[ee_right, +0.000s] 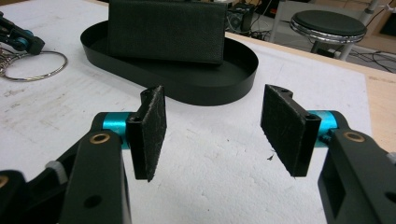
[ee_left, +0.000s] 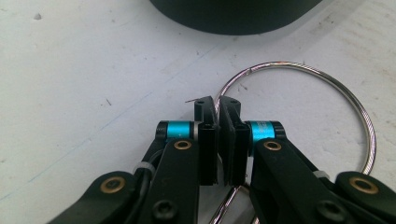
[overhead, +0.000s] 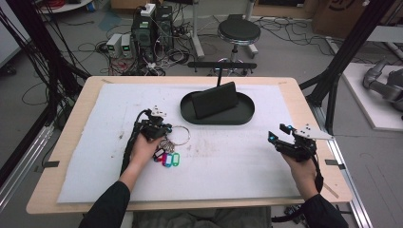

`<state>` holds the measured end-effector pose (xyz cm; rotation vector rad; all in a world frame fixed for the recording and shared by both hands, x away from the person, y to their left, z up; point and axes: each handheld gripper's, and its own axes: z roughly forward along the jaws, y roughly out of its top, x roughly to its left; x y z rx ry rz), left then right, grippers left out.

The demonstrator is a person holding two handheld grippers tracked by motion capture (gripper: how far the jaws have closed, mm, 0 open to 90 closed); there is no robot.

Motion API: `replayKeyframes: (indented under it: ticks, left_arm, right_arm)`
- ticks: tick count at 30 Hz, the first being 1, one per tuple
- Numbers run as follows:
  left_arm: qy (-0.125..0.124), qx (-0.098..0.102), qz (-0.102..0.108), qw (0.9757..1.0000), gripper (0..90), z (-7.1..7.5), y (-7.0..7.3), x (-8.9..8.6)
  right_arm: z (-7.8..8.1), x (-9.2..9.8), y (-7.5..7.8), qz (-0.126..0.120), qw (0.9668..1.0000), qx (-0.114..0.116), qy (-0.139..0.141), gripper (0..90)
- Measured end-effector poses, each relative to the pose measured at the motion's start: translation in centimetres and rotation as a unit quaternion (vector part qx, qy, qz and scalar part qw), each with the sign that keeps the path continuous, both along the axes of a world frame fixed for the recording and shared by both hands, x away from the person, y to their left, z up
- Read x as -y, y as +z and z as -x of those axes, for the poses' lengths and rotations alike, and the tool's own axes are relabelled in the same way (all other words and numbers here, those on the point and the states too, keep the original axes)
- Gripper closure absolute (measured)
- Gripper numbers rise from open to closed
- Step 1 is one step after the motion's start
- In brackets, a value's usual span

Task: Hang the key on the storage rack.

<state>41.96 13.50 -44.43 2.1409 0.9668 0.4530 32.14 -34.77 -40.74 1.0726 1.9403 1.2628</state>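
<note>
White table mat (overhead: 228, 161), key ring (ee_left: 327, 93) lying flat

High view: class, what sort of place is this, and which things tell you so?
Probably a robotics lab or workshop: computer towers with tangled cables on the floor, a black metal frame around the padded table, and a work stool.

One large key ring (overhead: 178, 135); about four coloured key tags (overhead: 167, 158), partly hidden; one oval tray (overhead: 243, 115); one wallet (overhead: 215, 99).
</note>
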Motion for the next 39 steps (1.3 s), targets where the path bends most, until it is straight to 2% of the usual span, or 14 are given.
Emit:
replayKeyframes:
  ticks: [3, 6, 7, 9, 13, 15, 16, 18, 20, 23, 29, 32, 33, 39]
  left_arm:
    - [0.001, 0.002, -0.001, 1.0, 85.9, 0.0, 0.0, 0.0]
    - [0.0, 0.003, 0.032, 0.9995, 86.0, 0.2, 0.2, -0.4]
    - [0.0, 0.003, 0.032, 0.9995, 86.1, 0.2, 0.2, -0.4]
    - [0.0, 0.016, 0.049, 0.9987, 86.1, 0.4, 0.5, -0.6]
    - [-0.006, 0.049, 0.08, 0.9956, 86.1, 1.2, 1.8, -1.0]
    - [-0.009, 0.057, 0.081, 0.995, 86.1, 1.5, 2.1, -1.1]
    - [-0.015, 0.069, 0.087, 0.9937, 86.1, 2.0, 2.6, -1.0]
    - [-0.019, 0.074, 0.088, 0.9932, 86.1, 2.2, 2.8, -1.0]
    - [-0.026, 0.088, 0.092, 0.9915, 86.1, 3.0, 3.1, -0.8]
    - [-0.035, 0.096, 0.104, 0.9893, 86.1, 3.7, 3.4, -0.7]
    - [-0.059, 0.1, 0.11, 0.9871, 85.9, 4.7, 4.1, -0.2]
    - [-0.079, 0.106, 0.11, 0.9852, 85.6, 5.5, 4.4, 0.3]
    - [-0.079, 0.114, 0.113, 0.9839, 85.5, 5.7, 4.3, 0.4]
    - [-0.081, 0.109, 0.12, 0.9835, 85.0, 5.7, 3.8, 0.3]
  right_arm:
    - [0.0, 0.0, 0.0, -0.002, 1.0, -0.001, -0.001, 41.5]
    - [0.0, 0.0, 0.1, -0.002, 1.0, 0.002, -0.001, 41.5]
    - [0.0, 0.0, 0.0, -0.001, 1.0, 0.004, 0.0, 41.5]
    - [-0.1, 0.0, 0.0, -0.002, 1.0, 0.003, 0.001, 41.5]
    - [-0.2, -0.1, 0.1, -0.003, 1.0, 0.004, 0.002, 41.6]
    - [-0.2, -0.2, 0.1, -0.003, 1.0, 0.003, 0.002, 41.7]
    - [-0.3, -0.2, 0.1, -0.002, 1.0, 0.005, 0.003, 41.7]
    - [-0.3, -0.3, 0.1, -0.002, 1.0, 0.006, 0.003, 41.8]
    - [-0.4, -0.4, 0.1, -0.002, 1.0, 0.006, 0.005, 41.8]
    - [-0.4, -0.6, 0.2, -0.002, 0.9999, 0.008, 0.007, 41.8]
    - [-0.7, -0.9, 0.2, -0.002, 0.9999, 0.01, 0.011, 41.9]
    - [-0.7, -1.0, 0.2, -0.003, 0.9999, 0.01, 0.012, 41.9]
    - [-0.7, -1.0, 0.1, 0.0, 0.9999, 0.01, 0.012, 41.9]
    - [-0.7, -1.1, 0.2, -0.003, 0.9999, 0.008, 0.014, 42.0]
